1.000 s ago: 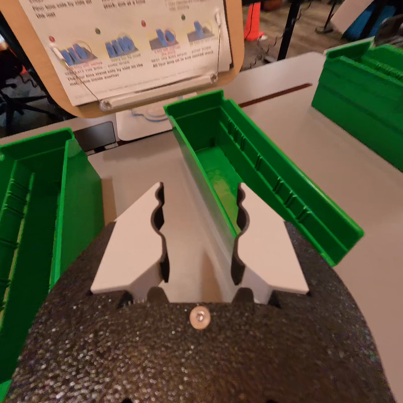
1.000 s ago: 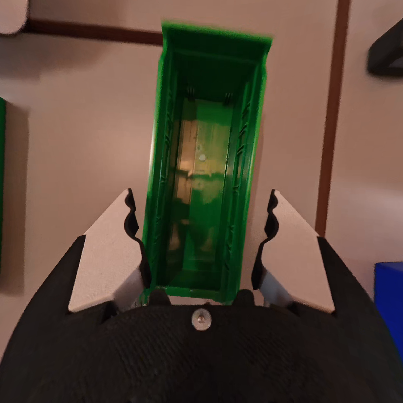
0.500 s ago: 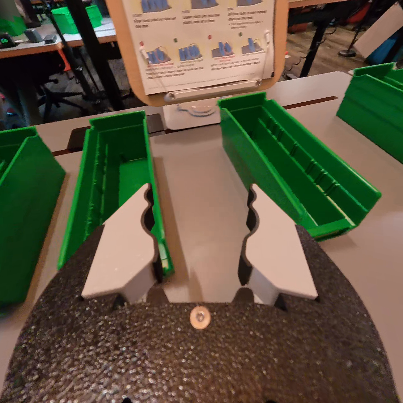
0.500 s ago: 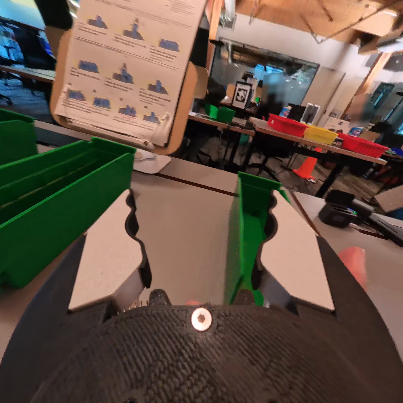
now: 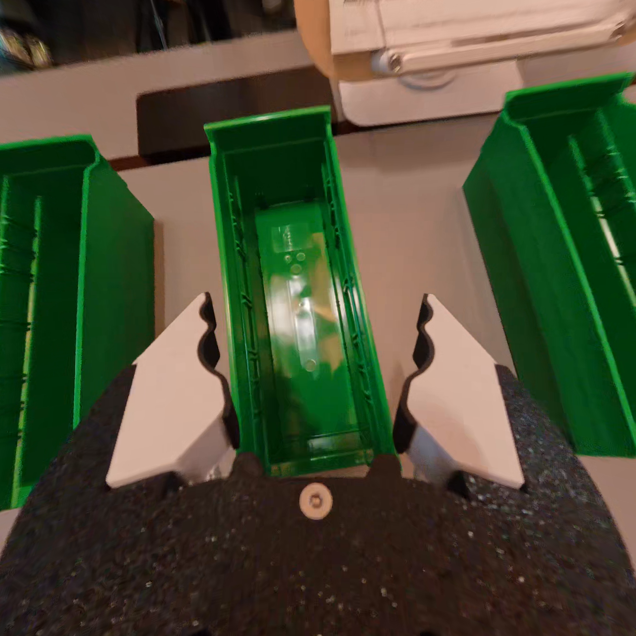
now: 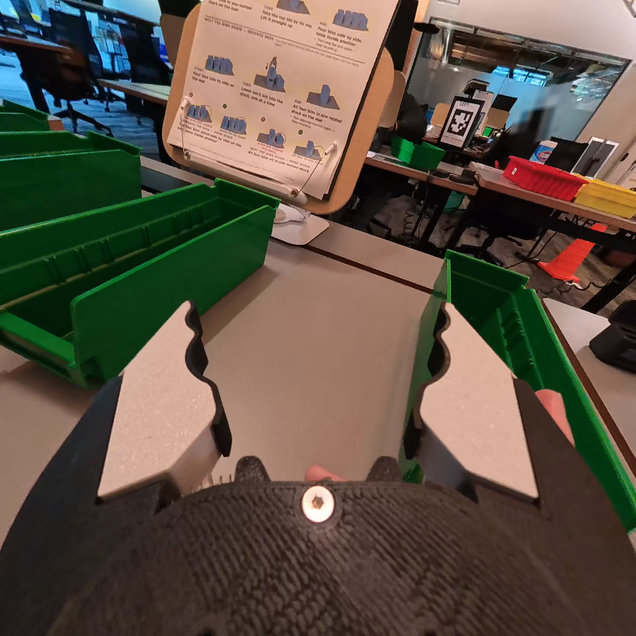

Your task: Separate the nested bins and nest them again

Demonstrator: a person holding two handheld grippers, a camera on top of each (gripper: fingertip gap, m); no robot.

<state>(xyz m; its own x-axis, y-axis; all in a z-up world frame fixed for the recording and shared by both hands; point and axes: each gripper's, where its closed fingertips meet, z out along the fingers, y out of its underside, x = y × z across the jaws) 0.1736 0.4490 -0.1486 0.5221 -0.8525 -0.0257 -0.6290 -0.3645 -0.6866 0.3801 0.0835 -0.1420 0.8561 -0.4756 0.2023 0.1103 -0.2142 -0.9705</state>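
Observation:
Several green bins stand apart, side by side on the grey table. In the left wrist view one bin (image 5: 299, 327) lies lengthwise between the fingers of my left gripper (image 5: 316, 296), which is open and straddles the bin's near end. The left pad is close to its wall and the right pad stands apart. Further bins lie to the left (image 5: 51, 275) and right (image 5: 550, 275). My right gripper (image 6: 316, 305) is open and empty over bare table. Its right finger overlaps the left wall of a bin (image 6: 509, 330). Another bin (image 6: 155, 261) lies to its left.
A clipboard stand with an instruction sheet (image 6: 275, 103) rises at the back of the table and also shows in the left wrist view (image 5: 447, 34). More green bins (image 6: 62, 179) sit far left. The table edge and a black object (image 6: 616, 337) are at the right.
My left gripper swung left, tipped downward and opened wider, so the middle bin now lies between its fingers. My right gripper tilted up from looking down into a bin and now holds steady.

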